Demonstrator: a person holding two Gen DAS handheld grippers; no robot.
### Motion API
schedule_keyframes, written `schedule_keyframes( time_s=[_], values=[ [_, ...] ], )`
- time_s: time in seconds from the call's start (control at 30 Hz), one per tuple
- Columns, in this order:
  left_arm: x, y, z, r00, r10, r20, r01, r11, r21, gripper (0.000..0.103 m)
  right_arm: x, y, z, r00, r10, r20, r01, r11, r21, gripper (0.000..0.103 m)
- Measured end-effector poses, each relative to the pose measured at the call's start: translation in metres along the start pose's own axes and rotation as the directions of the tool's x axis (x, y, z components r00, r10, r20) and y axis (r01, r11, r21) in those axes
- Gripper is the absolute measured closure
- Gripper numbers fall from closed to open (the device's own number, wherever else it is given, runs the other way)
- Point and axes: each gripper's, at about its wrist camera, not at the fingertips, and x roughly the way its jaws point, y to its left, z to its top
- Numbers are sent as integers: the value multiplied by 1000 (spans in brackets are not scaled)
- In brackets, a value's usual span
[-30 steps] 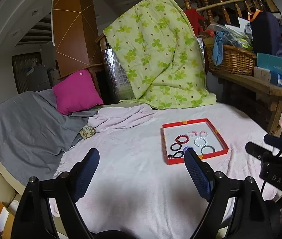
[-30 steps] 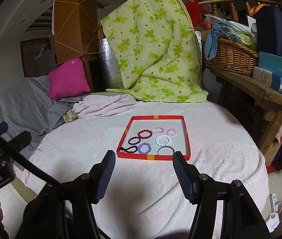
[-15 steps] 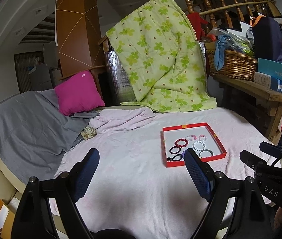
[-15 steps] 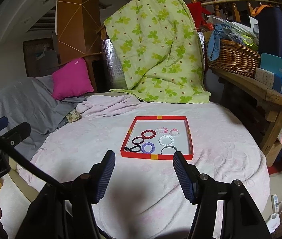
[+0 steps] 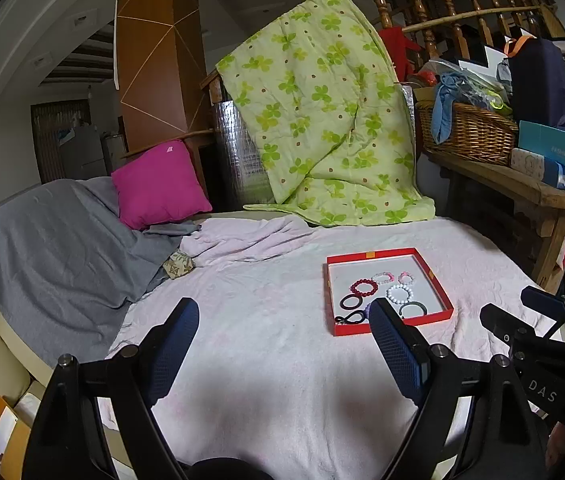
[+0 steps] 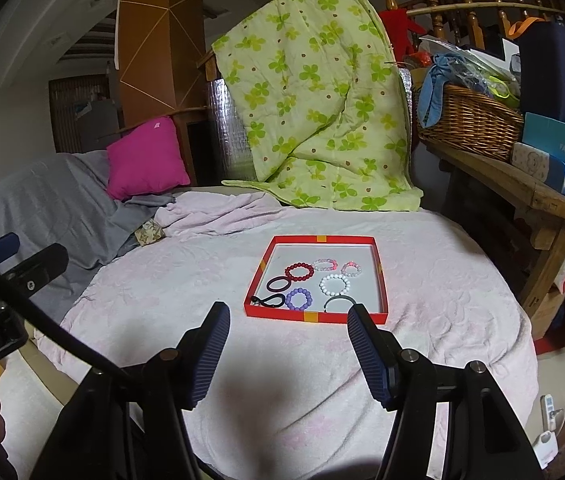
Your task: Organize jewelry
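A shallow red tray [image 6: 380,276] [image 5: 434,280] lies on the pale pink bed cover. In it lie several bracelets: a dark red beaded one [image 6: 299,271], a white beaded one [image 6: 334,284], a purple beaded one [image 6: 299,299], a dark ring [image 6: 277,283], a grey bangle [image 6: 340,301] and pink ones [image 6: 324,265]. My right gripper [image 6: 285,318] is open and empty, just short of the tray's near edge. My left gripper [image 5: 282,316] is open and empty, left of the tray, its right finger [image 5: 396,344] overlapping the tray's near corner.
A green floral quilt [image 5: 322,120] hangs behind the bed. A magenta pillow [image 5: 158,184] and a grey sheet [image 5: 50,248] lie at the left. A wooden bench [image 6: 522,196] with a wicker basket [image 6: 470,120] and boxes stands at the right.
Both grippers have pulled back and risen a little, so the tray looks smaller and farther. Both stay open and empty. The bracelets have not moved.
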Motion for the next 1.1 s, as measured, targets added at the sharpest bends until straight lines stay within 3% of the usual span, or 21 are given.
schedule_keyframes(
  time_s=[1.1],
  values=[
    [5, 7, 2, 1000, 15, -13, -15, 999, -40, 15, -1, 4, 3, 1000, -8, -14, 8, 1000, -16, 36]
  ],
)
